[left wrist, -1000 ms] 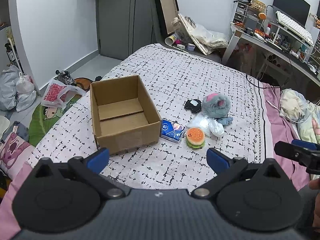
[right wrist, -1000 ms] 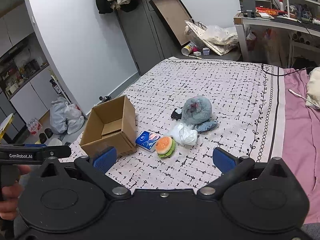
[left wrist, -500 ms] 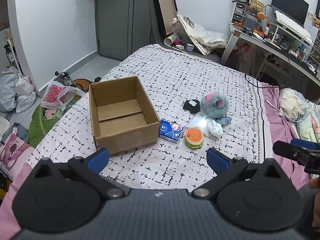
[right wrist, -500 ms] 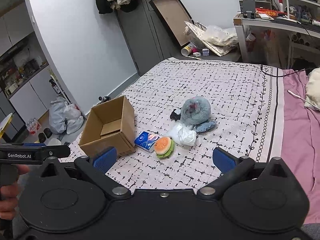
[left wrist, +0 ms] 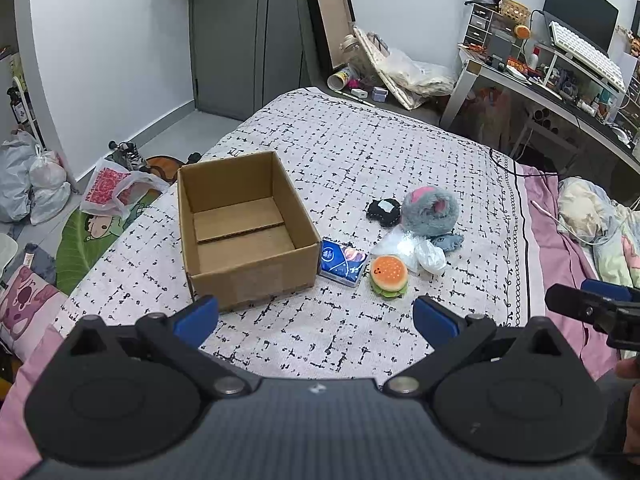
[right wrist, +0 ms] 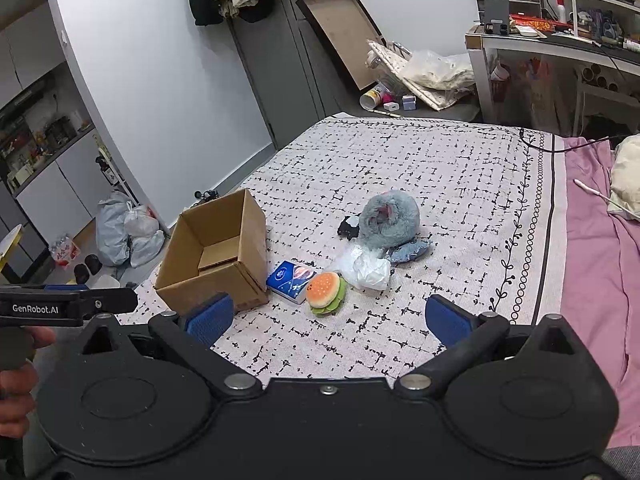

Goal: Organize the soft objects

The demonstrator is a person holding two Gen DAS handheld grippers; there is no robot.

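An open, empty cardboard box (left wrist: 244,228) (right wrist: 216,256) stands on the bed. To its right lie a blue tissue pack (left wrist: 343,262) (right wrist: 291,276), a burger plush (left wrist: 389,276) (right wrist: 326,293), a white crumpled bag (left wrist: 424,254) (right wrist: 366,270), a grey furry plush (left wrist: 430,210) (right wrist: 389,220), a small black soft item (left wrist: 384,212) (right wrist: 349,226) and a blue-grey cloth piece (left wrist: 450,240) (right wrist: 412,250). My left gripper (left wrist: 316,316) is open and empty above the bed's near edge. My right gripper (right wrist: 328,316) is open and empty, just short of the burger plush.
The bed has a white black-flecked cover (left wrist: 360,152) and a pink sheet (right wrist: 600,248) on the right. A desk (left wrist: 560,92) with clutter stands at the far right. Bags (left wrist: 32,184) and shoes lie on the floor at left.
Both grippers have drifted slightly forward toward the objects. Nothing was picked up or moved.
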